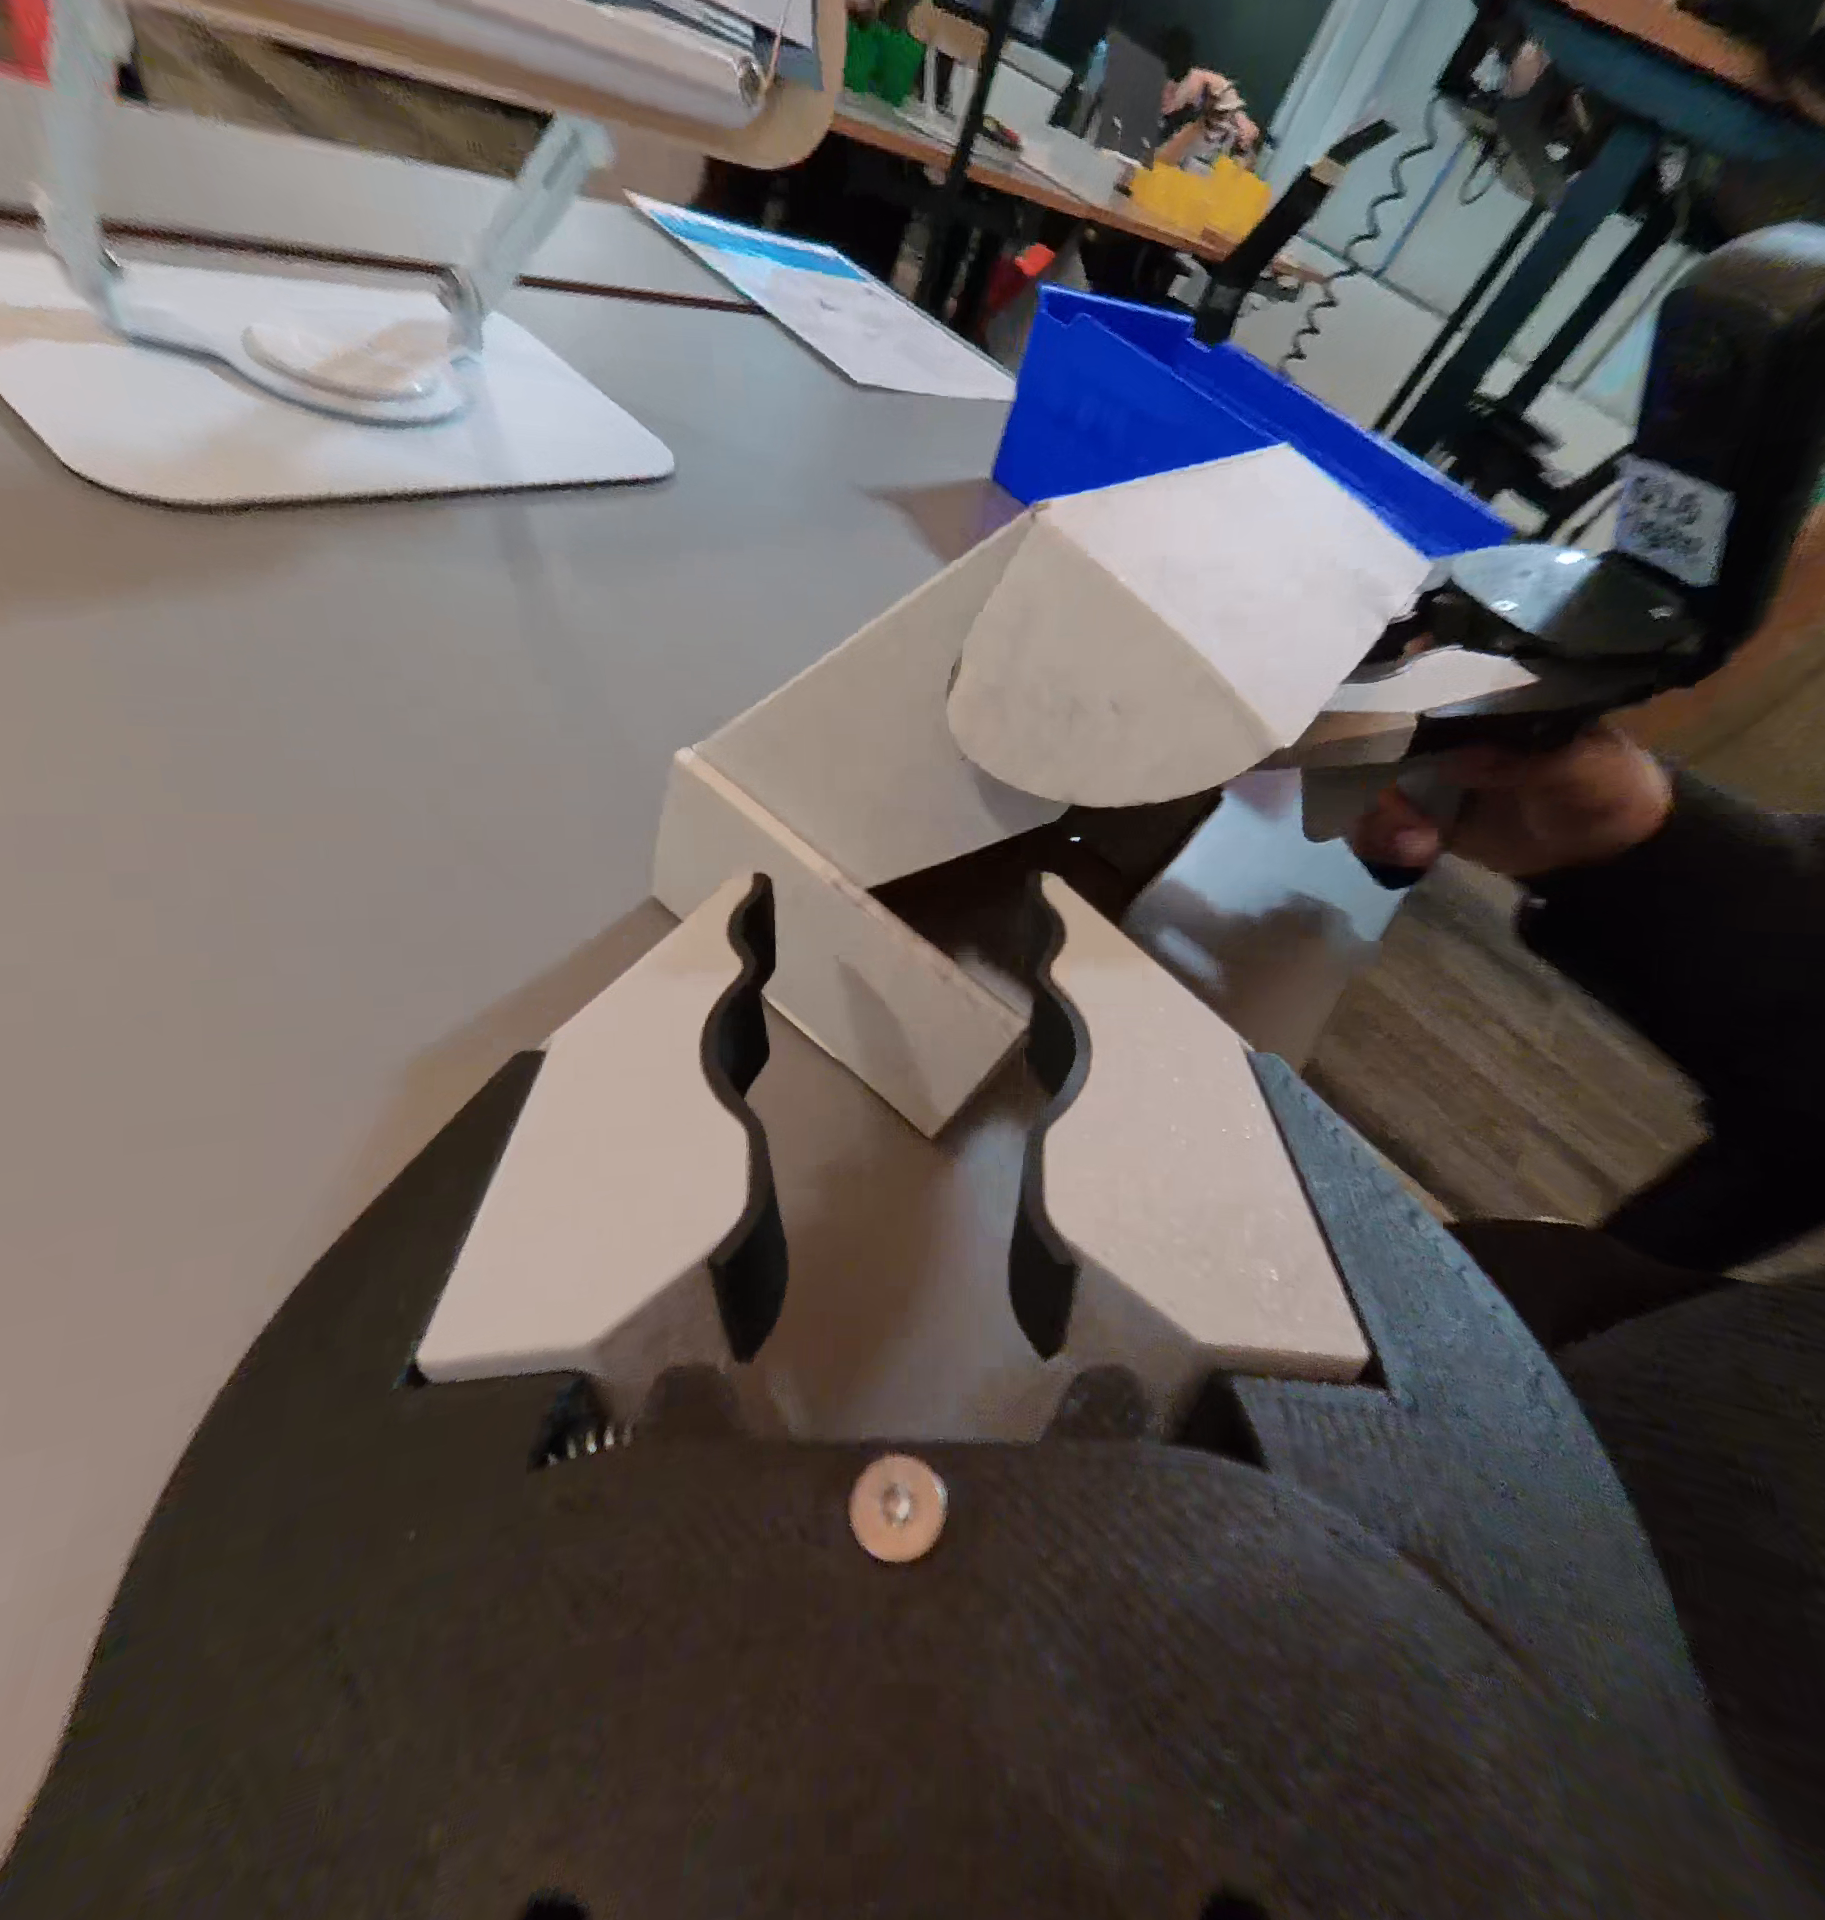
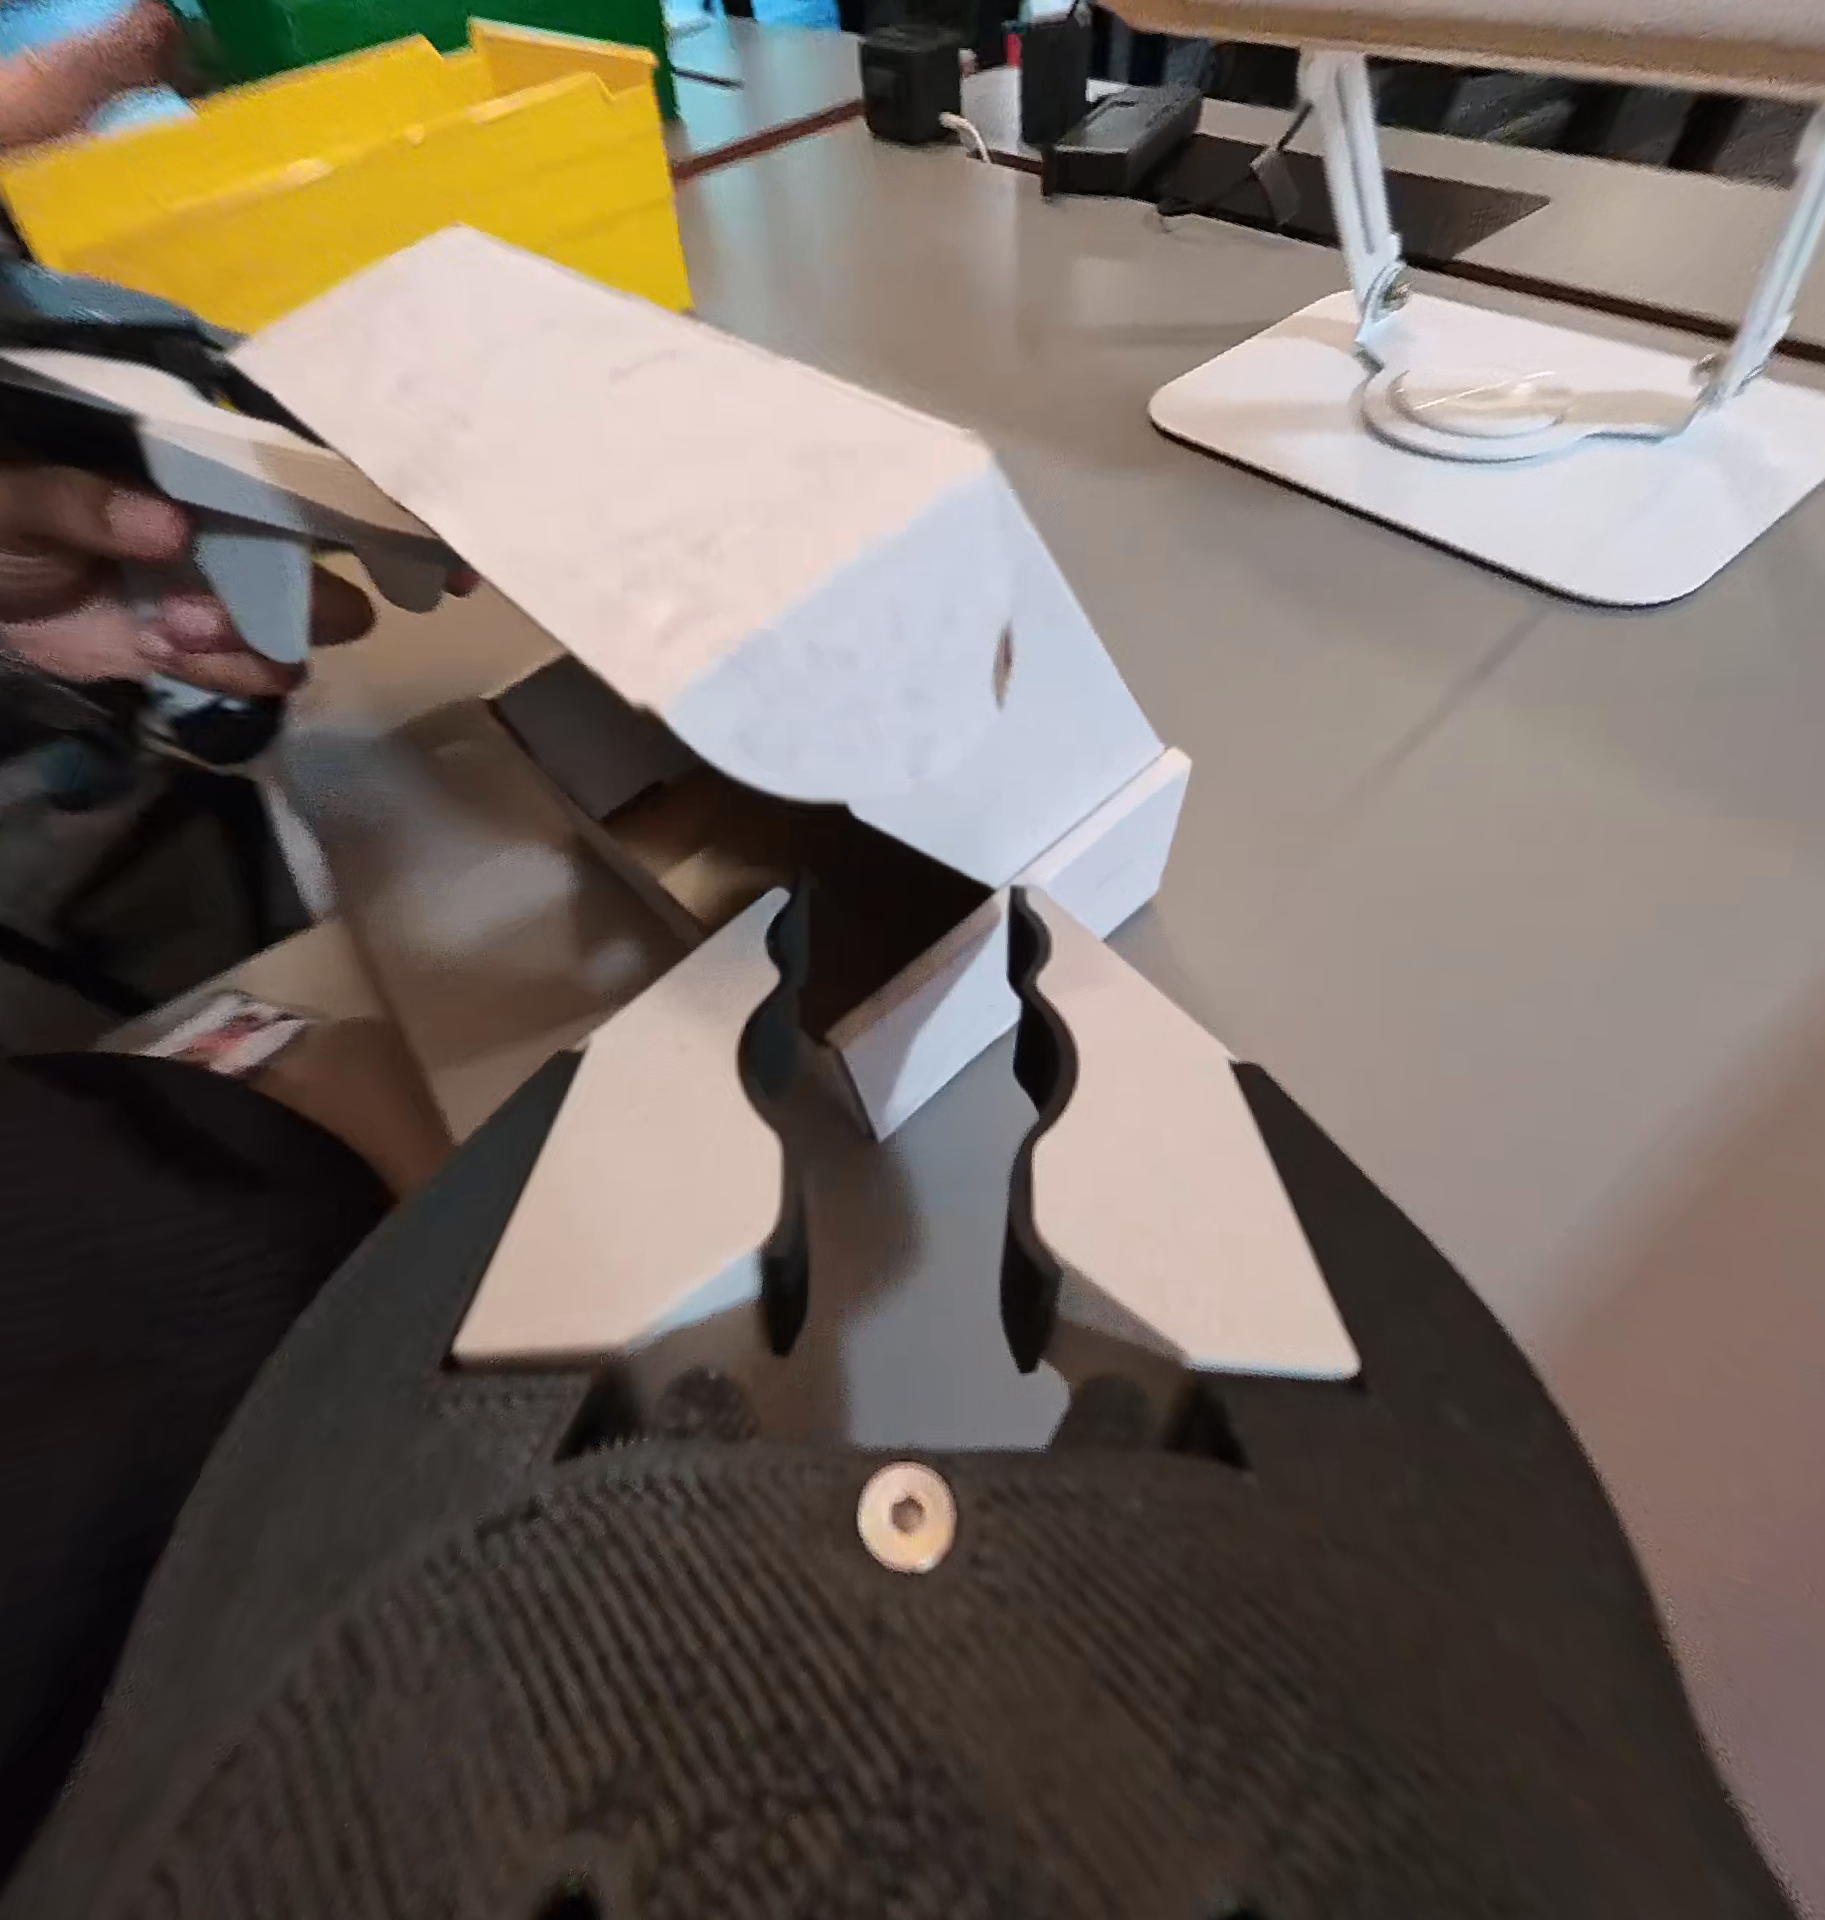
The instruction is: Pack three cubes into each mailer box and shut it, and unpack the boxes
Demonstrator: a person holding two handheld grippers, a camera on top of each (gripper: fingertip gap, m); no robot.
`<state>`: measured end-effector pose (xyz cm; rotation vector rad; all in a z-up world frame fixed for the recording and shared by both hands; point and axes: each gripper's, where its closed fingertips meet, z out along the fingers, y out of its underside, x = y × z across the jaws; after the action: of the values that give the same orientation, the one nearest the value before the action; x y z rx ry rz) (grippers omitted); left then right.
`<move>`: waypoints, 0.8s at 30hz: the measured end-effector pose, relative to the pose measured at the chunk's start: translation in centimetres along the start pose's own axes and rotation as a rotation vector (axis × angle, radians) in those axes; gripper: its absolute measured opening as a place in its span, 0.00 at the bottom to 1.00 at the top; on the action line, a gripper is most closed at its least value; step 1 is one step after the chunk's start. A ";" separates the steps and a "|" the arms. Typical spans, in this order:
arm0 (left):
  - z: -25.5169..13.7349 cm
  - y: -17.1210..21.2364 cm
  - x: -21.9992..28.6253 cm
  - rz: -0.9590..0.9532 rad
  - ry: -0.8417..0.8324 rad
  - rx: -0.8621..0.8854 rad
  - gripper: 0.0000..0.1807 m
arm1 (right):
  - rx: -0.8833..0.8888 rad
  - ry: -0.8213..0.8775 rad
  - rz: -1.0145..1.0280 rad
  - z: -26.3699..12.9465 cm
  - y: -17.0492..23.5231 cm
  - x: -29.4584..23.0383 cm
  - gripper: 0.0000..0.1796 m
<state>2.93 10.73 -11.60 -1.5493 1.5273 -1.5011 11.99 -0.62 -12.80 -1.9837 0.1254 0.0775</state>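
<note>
Nearest, the left claw (image 1: pixel 903 1039) and the right claw (image 2: pixel 908 1039) each stand part open astride a front corner of the box (image 1: pixel 866 966), which sits at the desk (image 1: pixel 368 727) edge. Whether either corner is clamped cannot be told. The lid (image 2: pixel 659 499) hangs half raised above. No cubes are seen. The base is best kept pinned while the lid is swung, its side flaps guided clear of the walls. Beyond stand a blue bin (image 1: pixel 1116 416) and a yellow bin (image 2: pixel 368 177). No brand is legible; a sticker (image 1: pixel 1668 516) and a sheet (image 1: pixel 835 301) bear writing.
</note>
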 end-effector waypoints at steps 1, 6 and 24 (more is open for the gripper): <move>-0.5 -0.2 -0.1 -0.043 0.026 0.006 0.26 | 0.011 -0.030 0.037 -0.6 0.0 0.1 0.21; -3.1 -4.0 2.0 -0.124 0.232 0.197 0.31 | 0.145 -0.084 0.141 -2.8 -2.1 1.8 0.25; -0.6 -2.3 5.1 0.443 -0.053 0.180 0.20 | 0.137 0.278 -0.339 -2.9 -3.9 -1.5 0.06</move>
<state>2.07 6.90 -7.62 -1.0534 1.5330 -1.2887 10.94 -1.64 -7.88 -1.8443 -0.0274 -0.4169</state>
